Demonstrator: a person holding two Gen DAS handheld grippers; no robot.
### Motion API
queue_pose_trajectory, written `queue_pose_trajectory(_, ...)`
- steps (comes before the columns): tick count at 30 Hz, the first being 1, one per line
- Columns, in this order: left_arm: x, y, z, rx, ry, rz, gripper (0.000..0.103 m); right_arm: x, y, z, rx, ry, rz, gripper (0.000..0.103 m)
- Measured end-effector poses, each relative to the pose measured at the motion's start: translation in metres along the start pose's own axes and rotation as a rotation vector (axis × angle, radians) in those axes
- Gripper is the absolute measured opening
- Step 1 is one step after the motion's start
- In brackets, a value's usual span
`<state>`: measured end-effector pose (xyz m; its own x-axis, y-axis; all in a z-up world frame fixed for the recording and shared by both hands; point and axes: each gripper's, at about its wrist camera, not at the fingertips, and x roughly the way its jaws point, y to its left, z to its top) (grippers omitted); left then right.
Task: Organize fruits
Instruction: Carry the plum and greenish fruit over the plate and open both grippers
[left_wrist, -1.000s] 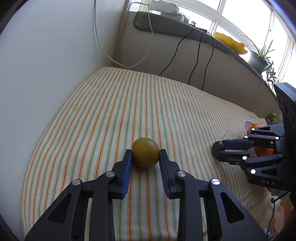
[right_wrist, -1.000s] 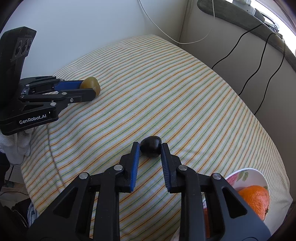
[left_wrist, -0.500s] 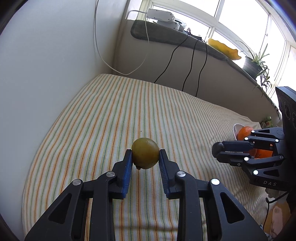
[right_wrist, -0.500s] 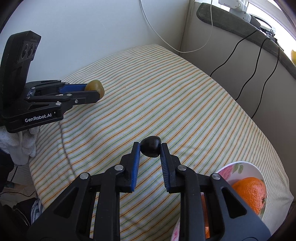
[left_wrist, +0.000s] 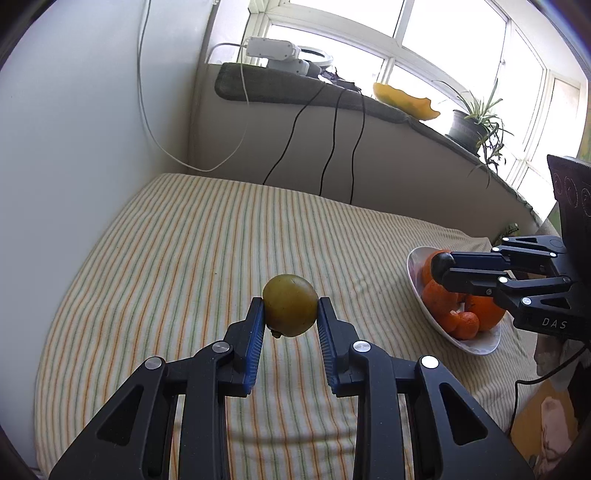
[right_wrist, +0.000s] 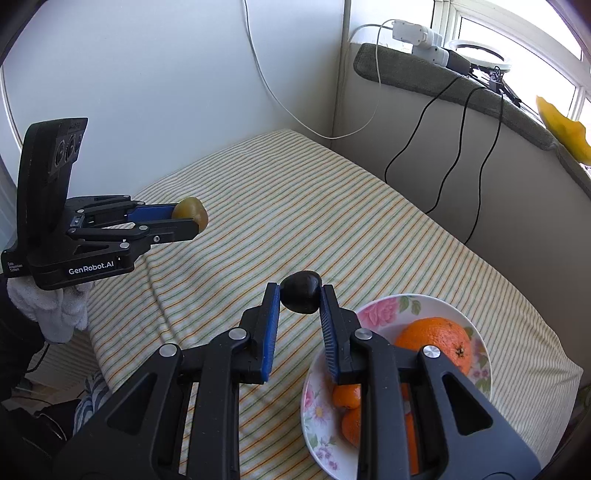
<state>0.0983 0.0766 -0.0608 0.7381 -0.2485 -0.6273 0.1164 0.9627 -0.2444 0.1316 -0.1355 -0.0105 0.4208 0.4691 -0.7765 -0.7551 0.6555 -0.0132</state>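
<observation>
We saw a round olive-green fruit (left_wrist: 290, 310) and a small dark oval fruit (right_wrist: 300, 291) held aloft; oranges (right_wrist: 436, 343) sat in the floral white bowl (right_wrist: 376, 314).

Striped cloth-covered bed (left_wrist: 192, 258), floral bowl (right_wrist: 380, 308) of oranges (right_wrist: 436, 341) near its edge.

Pale plain wall (left_wrist: 74, 122) on left, meeting corner. Worktop covered by striped cloth (left_wrist: 192, 251), green and orange lines on cream. Behind it, beige low wall (left_wrist: 406, 162) topped by grey padded ledge (left_wrist: 280, 88). White cable (left_wrist: 147, 110) hangs down wall; black cables (left_wrist: 328, 147) drop from ledge. On ledge: white power strip (left_wrist: 269, 50), yellow dish (left_wrist: 404, 101), potted plant (left_wrist: 469, 125). Large windows (left_wrist: 443, 40) above, bright daylight flooding in.
</observation>
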Motion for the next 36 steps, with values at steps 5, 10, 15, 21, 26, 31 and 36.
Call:
queue_pose_trajectory(5,0.005,-0.019,0.005,0.021,0.001,-0.028,0.027,-0.022,-0.023,-0.01,0.042,-0.023,-0.027,0.023)
queue_pose_trajectory(10,0.011,-0.04,0.005,0.044,0.007,-0.06,0.027,-0.034,-0.049,-0.02,0.083,-0.032,-0.052,0.023)
queue_pose_trajectory(15,0.021,-0.062,0.008,0.064,0.015,-0.093,0.027,-0.045,-0.072,-0.03,0.122,-0.039,-0.069,0.023)
queue_pose_trajectory(21,0.028,-0.092,0.009,0.102,0.022,-0.133,0.027,-0.051,-0.094,-0.041,0.158,-0.044,-0.086,0.023)
queue_pose_trajectory(26,0.032,-0.112,0.008,0.129,0.032,-0.158,0.027,-0.051,-0.114,-0.046,0.193,-0.046,-0.089,0.023)
queue_pose_trajectory(31,0.037,-0.128,0.007,0.153,0.044,-0.174,0.027,-0.048,-0.133,-0.052,0.225,-0.04,-0.084,0.023)
queue_pose_trajectory(36,0.042,-0.142,0.005,0.174,0.057,-0.189,0.027,-0.039,-0.146,-0.058,0.259,-0.029,-0.061,0.023)
